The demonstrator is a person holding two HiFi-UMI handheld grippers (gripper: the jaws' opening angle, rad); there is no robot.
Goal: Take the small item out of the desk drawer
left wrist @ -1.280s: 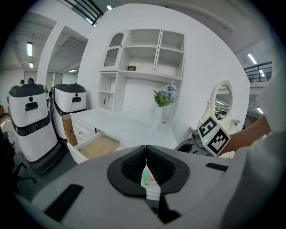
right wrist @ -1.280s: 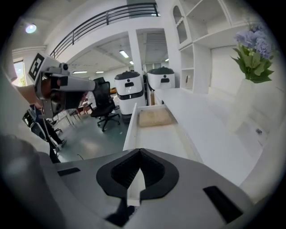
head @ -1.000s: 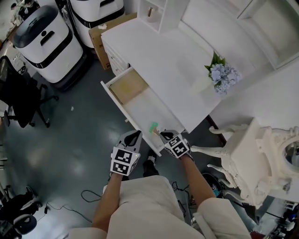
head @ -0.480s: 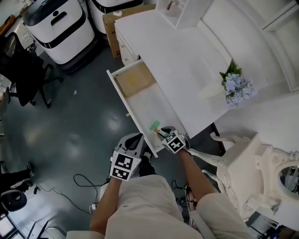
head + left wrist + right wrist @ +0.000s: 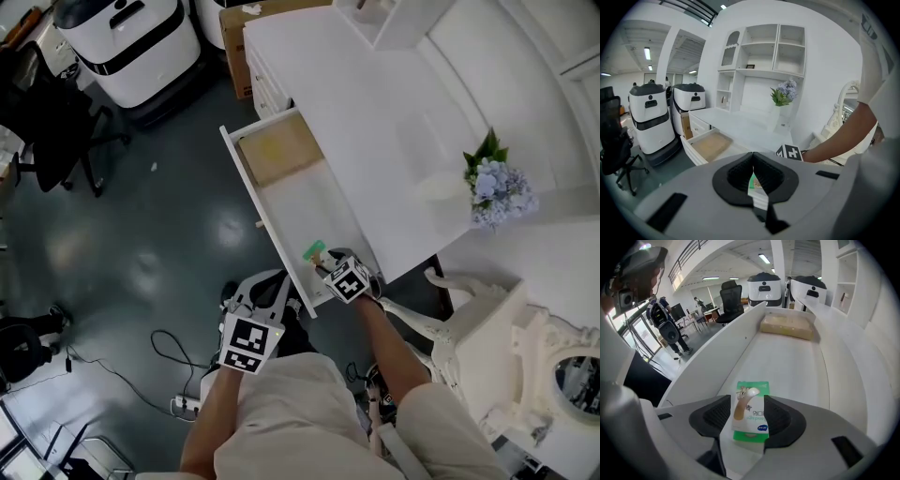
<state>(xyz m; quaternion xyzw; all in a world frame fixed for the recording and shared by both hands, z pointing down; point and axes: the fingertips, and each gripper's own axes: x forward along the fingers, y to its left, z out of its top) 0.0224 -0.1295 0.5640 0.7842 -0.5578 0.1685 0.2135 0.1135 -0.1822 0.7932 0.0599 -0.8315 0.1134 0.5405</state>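
Note:
The white desk drawer (image 5: 246, 178) is pulled out over the floor. A small green and white packet (image 5: 314, 250) lies on its bottom at the near end. My right gripper (image 5: 324, 263) reaches into that end. In the right gripper view the packet (image 5: 752, 425) sits between the two dark pads of the right gripper (image 5: 747, 405). The jaws are opening, and I see no pad pressing on it. My left gripper (image 5: 272, 284) hangs outside the drawer front, over the floor. Seen from its own camera, the left gripper (image 5: 752, 161) has its jaws together.
A tan pad (image 5: 277, 150) fills the drawer's far end. The white desk top (image 5: 375, 112) carries a vase of blue flowers (image 5: 497, 187). Two white machines (image 5: 127, 37), a black chair (image 5: 47, 122), a cardboard box (image 5: 239, 14) and a floor cable (image 5: 141, 366) surround me. An ornate white chair (image 5: 487, 337) stands at right.
The head view has drifted, so the desk sits further right and up. My right gripper stays at the drawer's near end by the packet. The left gripper has sunk slightly.

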